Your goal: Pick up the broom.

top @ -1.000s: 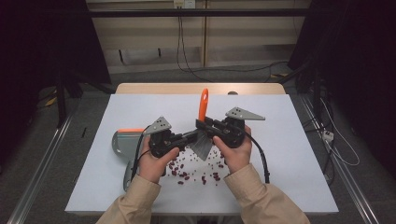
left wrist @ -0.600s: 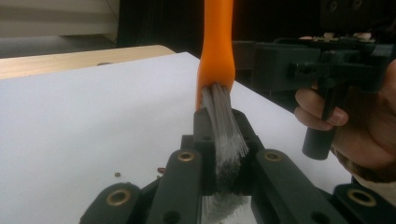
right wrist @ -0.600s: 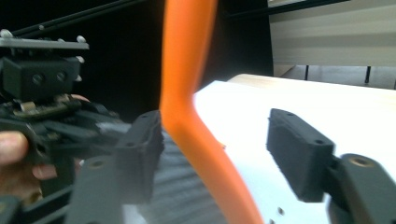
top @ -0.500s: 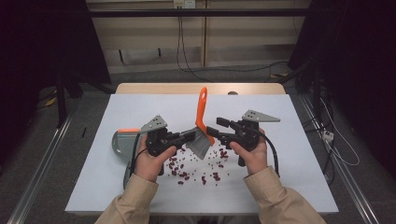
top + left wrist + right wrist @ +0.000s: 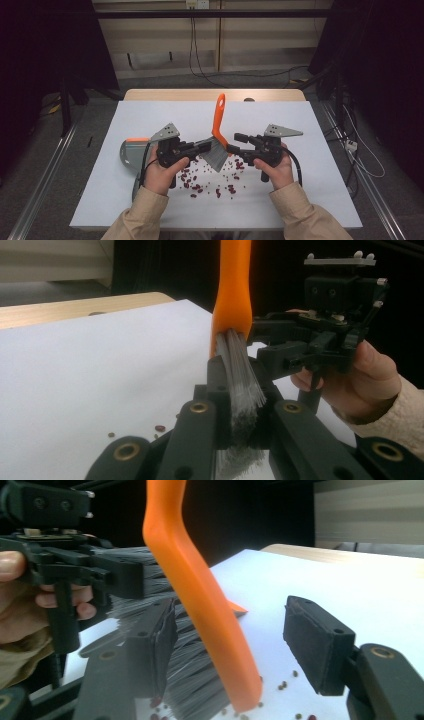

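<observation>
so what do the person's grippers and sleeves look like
Both grippers, left and right, are black, with pistol-style handles, a grey three-cornered plate on top and a black cable trailing back. The jaws are flat black pads on linked arms with brass-coloured pivots. The sleeves are beige.

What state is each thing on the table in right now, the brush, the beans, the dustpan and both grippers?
Orange-handled grey-bristled brush: upright, bristles clamped.
Left gripper: shut on bristles.
Right gripper: jaws open either side of the handle, just been closing slightly.
Small dark red beans: scattered loose.
Grey dustpan: lying unheld at the left.
</observation>
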Motion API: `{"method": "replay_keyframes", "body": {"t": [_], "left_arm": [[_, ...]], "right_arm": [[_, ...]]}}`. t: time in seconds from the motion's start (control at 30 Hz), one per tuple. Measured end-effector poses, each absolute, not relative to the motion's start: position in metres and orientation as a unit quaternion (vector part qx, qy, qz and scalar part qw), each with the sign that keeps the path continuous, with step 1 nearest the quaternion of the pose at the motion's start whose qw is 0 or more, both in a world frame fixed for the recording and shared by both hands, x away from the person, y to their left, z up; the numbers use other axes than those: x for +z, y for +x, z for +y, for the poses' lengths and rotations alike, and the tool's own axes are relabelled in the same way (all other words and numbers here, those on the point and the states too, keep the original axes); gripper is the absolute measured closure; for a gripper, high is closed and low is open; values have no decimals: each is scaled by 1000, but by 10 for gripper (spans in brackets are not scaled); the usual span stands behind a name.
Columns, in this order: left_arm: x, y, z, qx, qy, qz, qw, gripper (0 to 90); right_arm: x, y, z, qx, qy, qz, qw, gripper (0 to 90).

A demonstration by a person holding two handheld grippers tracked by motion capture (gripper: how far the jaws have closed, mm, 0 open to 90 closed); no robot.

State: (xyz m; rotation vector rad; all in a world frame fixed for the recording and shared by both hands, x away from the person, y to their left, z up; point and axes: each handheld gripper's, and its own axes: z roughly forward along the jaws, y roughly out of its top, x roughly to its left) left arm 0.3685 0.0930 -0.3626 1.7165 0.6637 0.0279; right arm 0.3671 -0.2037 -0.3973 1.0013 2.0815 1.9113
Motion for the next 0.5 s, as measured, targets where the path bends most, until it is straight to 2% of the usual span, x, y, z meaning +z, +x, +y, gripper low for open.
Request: {"method": "replay_keyframes", "body": {"t": [0.5], "left_arm": [[-358, 365, 89, -1, 739, 270, 617, 843]], "right_arm": [[-403, 369, -203, 643, 331, 690, 32, 410]]}}
